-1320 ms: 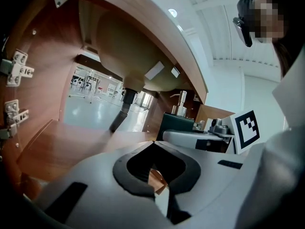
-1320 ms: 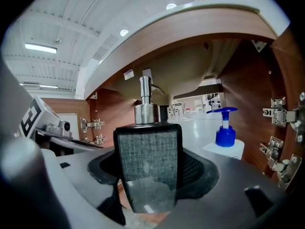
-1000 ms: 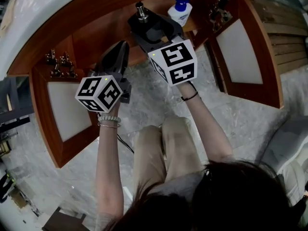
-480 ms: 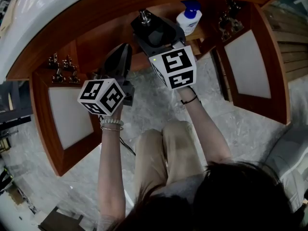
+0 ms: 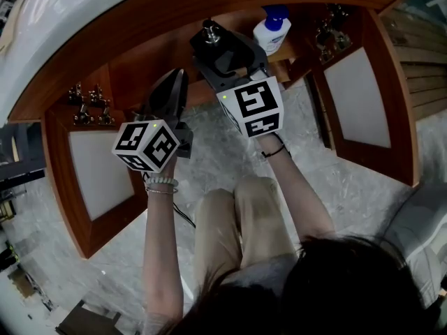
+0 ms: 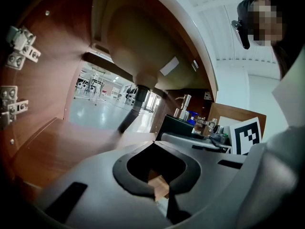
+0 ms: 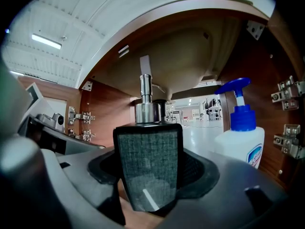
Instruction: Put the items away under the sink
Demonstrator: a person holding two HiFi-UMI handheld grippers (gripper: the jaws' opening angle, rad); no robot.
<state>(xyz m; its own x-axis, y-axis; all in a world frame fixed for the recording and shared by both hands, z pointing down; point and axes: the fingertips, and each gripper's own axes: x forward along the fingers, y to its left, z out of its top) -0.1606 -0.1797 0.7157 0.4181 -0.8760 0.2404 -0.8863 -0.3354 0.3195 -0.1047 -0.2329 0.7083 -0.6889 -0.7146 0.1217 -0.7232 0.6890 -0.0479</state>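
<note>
Item 1. Soap dispenser (image 7: 148, 161): dark, square-bodied, textured front panel, metal pump on top. Upright, clamped between the jaws of the right tool (image 5: 223, 51), pads pressed on its two flat sides. Located inside the open cupboard under the sink basin (image 7: 181, 56), towards the middle; whether resting on the cupboard floor (image 6: 52, 142) or held just above it, not clear.

Handling, as judged: rigid body, possibly glass or ceramic, so breakable if knocked or dropped; likely some weight from liquid inside. Side faces probably smooth and prone to slip. Best hold on the flat sides at mid-body, as now; pump neck unsuited, being narrow and apt to depress or pull loose. To be set down gently and level before release.

Item 2. White bottle with blue pump (image 7: 240, 137): standing upright on the cupboard floor, to the right of the dispenser, near the right wall and its hinges (image 7: 286, 92). Already stowed.

Item 3. Left tool (image 5: 176, 82): clenched, nothing between its jaws, poised at the left of the cupboard opening.

Item 4. Drain pipe (image 6: 136, 104): below the basin, at the back.
</note>
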